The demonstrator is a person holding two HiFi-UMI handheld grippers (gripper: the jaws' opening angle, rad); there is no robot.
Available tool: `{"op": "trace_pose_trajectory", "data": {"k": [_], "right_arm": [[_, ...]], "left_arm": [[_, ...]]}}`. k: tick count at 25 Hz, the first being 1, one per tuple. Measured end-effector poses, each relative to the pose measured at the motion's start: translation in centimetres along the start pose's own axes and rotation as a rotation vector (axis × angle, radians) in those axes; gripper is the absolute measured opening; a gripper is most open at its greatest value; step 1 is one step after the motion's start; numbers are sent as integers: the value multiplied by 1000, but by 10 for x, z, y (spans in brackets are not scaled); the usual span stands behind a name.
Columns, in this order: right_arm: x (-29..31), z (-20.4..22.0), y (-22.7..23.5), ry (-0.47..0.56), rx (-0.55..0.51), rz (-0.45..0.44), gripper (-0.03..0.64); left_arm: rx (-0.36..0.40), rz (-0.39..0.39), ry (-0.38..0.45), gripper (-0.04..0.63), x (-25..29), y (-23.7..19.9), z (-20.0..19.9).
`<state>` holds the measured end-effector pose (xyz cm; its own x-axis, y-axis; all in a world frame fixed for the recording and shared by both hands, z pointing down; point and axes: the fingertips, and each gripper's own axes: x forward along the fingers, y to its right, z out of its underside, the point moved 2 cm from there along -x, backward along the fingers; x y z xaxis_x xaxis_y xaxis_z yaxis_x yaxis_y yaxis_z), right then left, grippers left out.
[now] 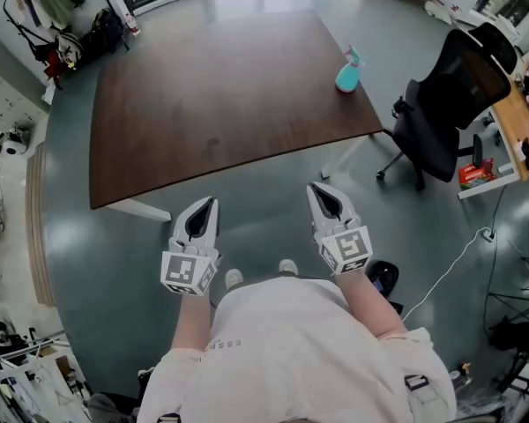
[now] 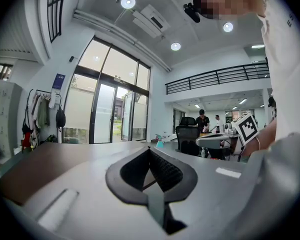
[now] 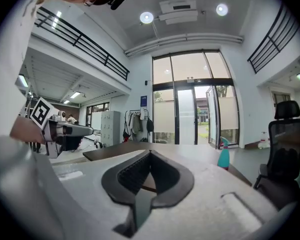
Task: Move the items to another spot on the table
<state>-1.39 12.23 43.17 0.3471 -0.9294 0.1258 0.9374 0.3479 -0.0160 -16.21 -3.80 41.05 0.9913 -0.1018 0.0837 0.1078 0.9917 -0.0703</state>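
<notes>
Brown table (image 1: 220, 95) has a blue bottle (image 1: 348, 72) by its far right corner. My left gripper (image 1: 210, 204) and right gripper (image 1: 313, 189) are both clenched, empty.

One high view, two low

Head camera looks steeply down on the dark brown wooden table (image 1: 220, 86) from well back; cameras on the left gripper (image 1: 207, 208) and right gripper (image 1: 317, 194) face level across it, all three sharing the teal plastic spray bottle (image 1: 348, 73).
</notes>
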Motion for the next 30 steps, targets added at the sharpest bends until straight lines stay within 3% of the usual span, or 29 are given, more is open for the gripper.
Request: {"op": "trace_pose_trajectory", "data": {"k": [7, 14, 23, 30], "right_arm": [[-38, 11, 73, -29, -23, 54, -9], [-55, 28, 134, -54, 23, 139, -9], [-15, 36, 206, -65, 70, 214, -9], [52, 15, 287, -75, 56, 268, -9]], "left_arm": [[-21, 47, -2, 8, 63, 54, 5], [-39, 140, -32, 8, 117, 95, 3], [-70, 209, -68, 8, 218, 78, 9], [-49, 269, -39, 8, 330, 44, -22]]}}
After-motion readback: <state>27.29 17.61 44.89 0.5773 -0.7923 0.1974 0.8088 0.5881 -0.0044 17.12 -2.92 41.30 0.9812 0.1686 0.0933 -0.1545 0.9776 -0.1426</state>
